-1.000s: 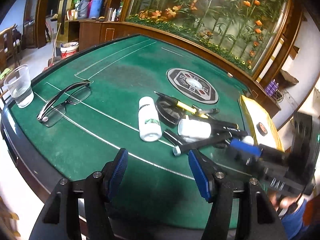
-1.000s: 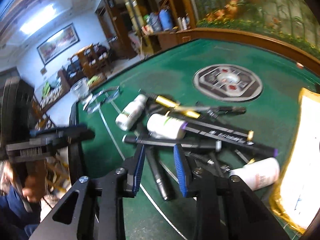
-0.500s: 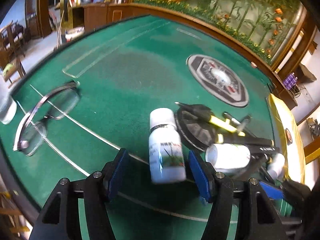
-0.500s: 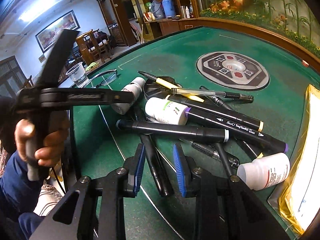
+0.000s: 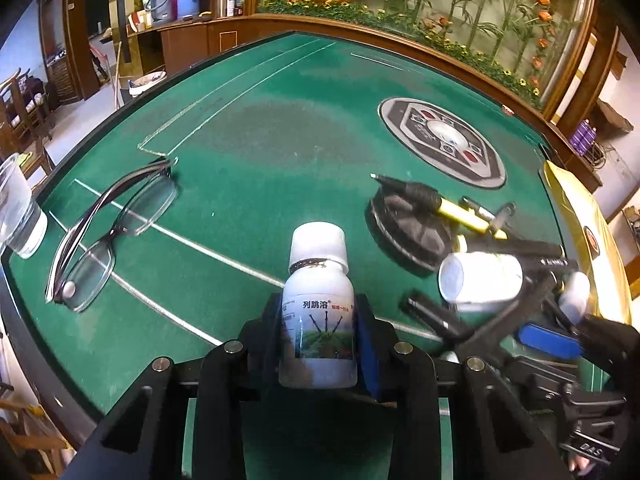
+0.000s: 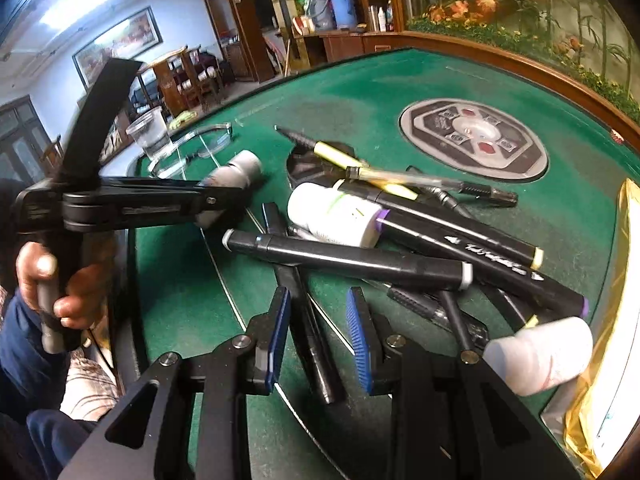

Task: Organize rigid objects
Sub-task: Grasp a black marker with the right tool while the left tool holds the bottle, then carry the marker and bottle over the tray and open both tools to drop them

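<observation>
Green felt covers the round table (image 5: 248, 152), its nap worn grey toward the middle and crossed by thin white lines. The step in hand is the pick-up of the first item: the left hand-held gripper (image 5: 318, 334) has just been closing, and its blue pads now press on both sides of the small white plastic bottle with a screw cap and printed label (image 5: 318, 312), which lies just clear of the heap. The right hand-held gripper (image 6: 318, 340) hangs over the pile with its ribbed pads apart, astride a slim black pen (image 6: 308, 328) but not pressing it. Next, by the look of it, comes a lift clear of the felt and a carry to a chosen spot; the smooth, round bottle could roll or slip in the pads. Black hard-plastic marker pens (image 6: 348, 258) cross one another beside a second white bottle (image 6: 336, 216)
</observation>
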A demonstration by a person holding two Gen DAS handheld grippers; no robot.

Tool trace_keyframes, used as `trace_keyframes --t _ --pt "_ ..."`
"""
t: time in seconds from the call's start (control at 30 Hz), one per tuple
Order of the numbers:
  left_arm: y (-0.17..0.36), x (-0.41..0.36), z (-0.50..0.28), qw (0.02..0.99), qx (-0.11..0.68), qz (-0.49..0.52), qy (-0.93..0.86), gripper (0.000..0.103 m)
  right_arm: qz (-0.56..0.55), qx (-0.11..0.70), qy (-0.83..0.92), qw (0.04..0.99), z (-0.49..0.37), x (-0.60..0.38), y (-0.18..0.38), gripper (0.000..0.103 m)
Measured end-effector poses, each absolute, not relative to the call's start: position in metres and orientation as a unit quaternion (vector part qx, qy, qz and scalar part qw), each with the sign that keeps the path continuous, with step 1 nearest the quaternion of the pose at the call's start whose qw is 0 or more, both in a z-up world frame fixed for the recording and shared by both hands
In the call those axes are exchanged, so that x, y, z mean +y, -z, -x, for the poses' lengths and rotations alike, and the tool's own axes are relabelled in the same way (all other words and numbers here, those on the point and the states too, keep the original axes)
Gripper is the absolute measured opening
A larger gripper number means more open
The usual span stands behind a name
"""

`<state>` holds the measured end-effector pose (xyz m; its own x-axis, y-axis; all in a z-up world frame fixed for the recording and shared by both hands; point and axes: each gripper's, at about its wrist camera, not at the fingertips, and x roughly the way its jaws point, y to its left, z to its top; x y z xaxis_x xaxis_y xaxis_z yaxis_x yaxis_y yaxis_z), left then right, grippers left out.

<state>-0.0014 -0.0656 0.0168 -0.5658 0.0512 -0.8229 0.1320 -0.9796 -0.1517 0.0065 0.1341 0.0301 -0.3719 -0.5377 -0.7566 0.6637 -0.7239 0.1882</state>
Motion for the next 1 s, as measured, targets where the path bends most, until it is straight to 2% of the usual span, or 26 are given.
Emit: trace_keyframes --t 0.23,0.27,0.33,0.47,0.67,0.87,1.0 --pt "-0.017 -0.065 -0.001 0.016 0.093 -0.456 0.885 0.036 -0.426 0.132 0.822 0.354 -0.005 0.098 -0.026 0.028" --pt "-0.016 -0.064 -0.002 0.016 0.089 -0.453 0.887 0.036 -0.421 0.15 0.823 0.351 -0.009 0.092 -0.026 0.017" --pt "-0.016 -0.064 -0.005 0.016 0.089 -0.447 0.89 0.036 -0.412 0.176 0.819 0.358 -0.021 0.083 -0.026 0.014" --pt "-0.017 -0.069 -0.011 0.0 0.118 -0.445 0.888 0.036 -0.441 0.106 0.778 0.435 -0.032 0.093 -0.026 0.014" --pt "-0.036 -0.071 -0.021 0.001 0.135 -0.418 0.898 0.036 -0.42 0.026 0.772 0.477 -0.033 0.115 -0.047 0.014" --pt "-0.054 -0.069 -0.028 0.001 0.139 -0.396 0.908 0.036 -0.392 -0.033 0.775 0.494 -0.032 0.132 -0.066 0.014" --pt "-0.056 -0.057 -0.029 -0.01 0.131 -0.401 0.907 0.036 -0.375 -0.058 0.796 0.472 -0.027 0.144 -0.075 0.014"
